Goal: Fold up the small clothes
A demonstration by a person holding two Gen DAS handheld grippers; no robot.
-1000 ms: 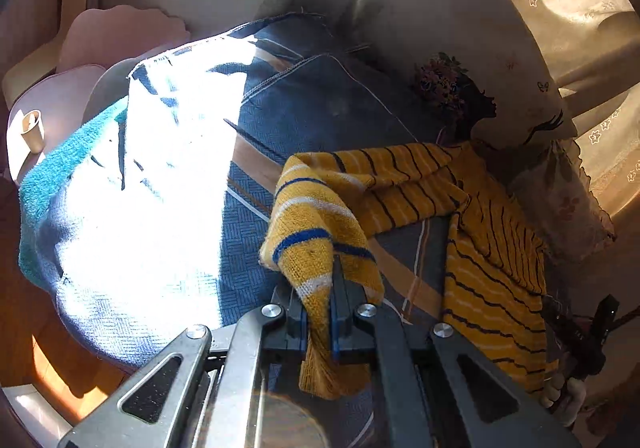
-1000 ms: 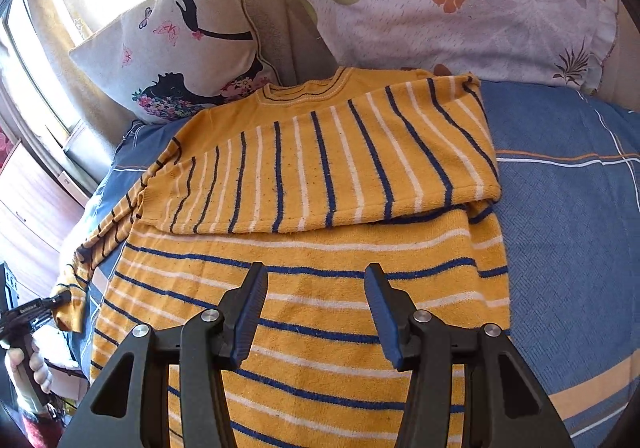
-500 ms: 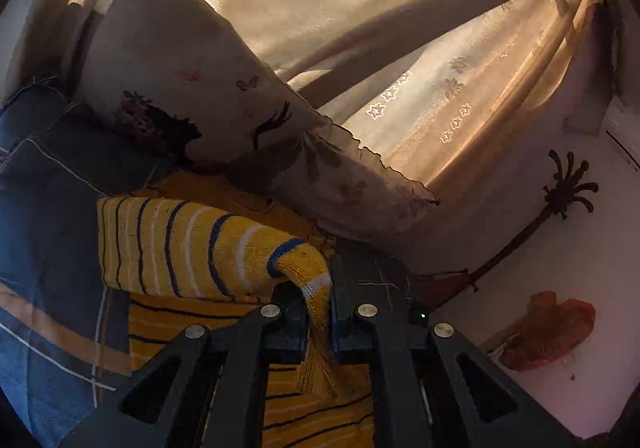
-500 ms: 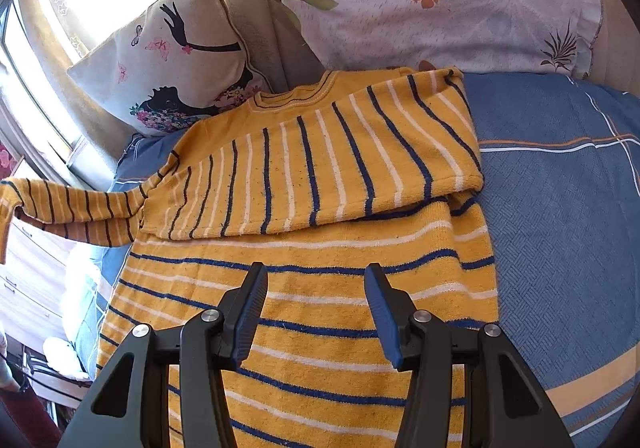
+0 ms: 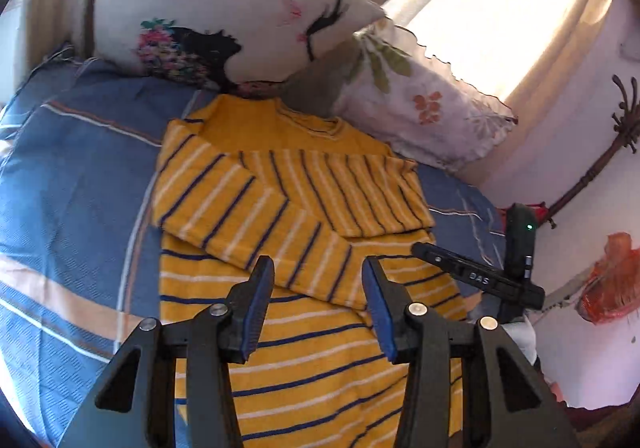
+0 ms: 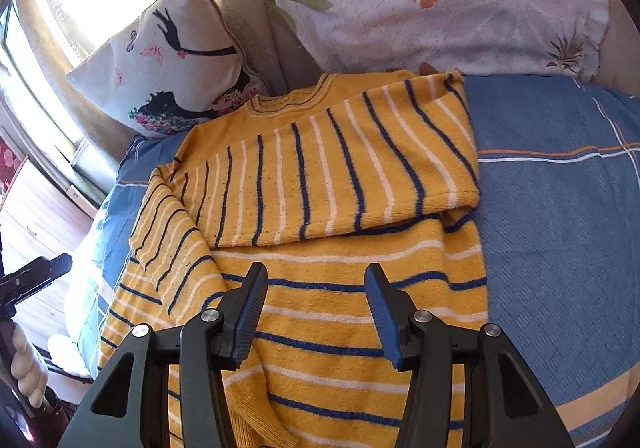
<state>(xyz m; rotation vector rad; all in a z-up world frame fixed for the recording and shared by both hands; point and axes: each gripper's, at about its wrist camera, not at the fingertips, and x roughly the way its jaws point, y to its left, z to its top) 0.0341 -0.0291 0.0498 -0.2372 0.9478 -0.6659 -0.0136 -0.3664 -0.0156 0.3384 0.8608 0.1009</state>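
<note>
With both sleeves crossed over chest: striped sweater (image 6: 340,184) flat on bed (image 6: 560,208), ahead of spread, empty jaws of left gripper (image 5: 318,280) and right gripper (image 6: 316,284); soft, light, limp knit, best pinched at hem corners

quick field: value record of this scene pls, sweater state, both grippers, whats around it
garment: yellow striped sweater, lying flat on the blue bedspread
sleeves: both folded across the chest, one overlapping the other
collar: toward the pillows
left gripper: open, empty, above the lower body of the sweater
right gripper: open, empty, above the sweater's middle
bottom hem: out of view in both cameras
behind sweater: silhouette cushion and leaf-print pillow
fold progress: sleeves in, body not yet folded
</note>
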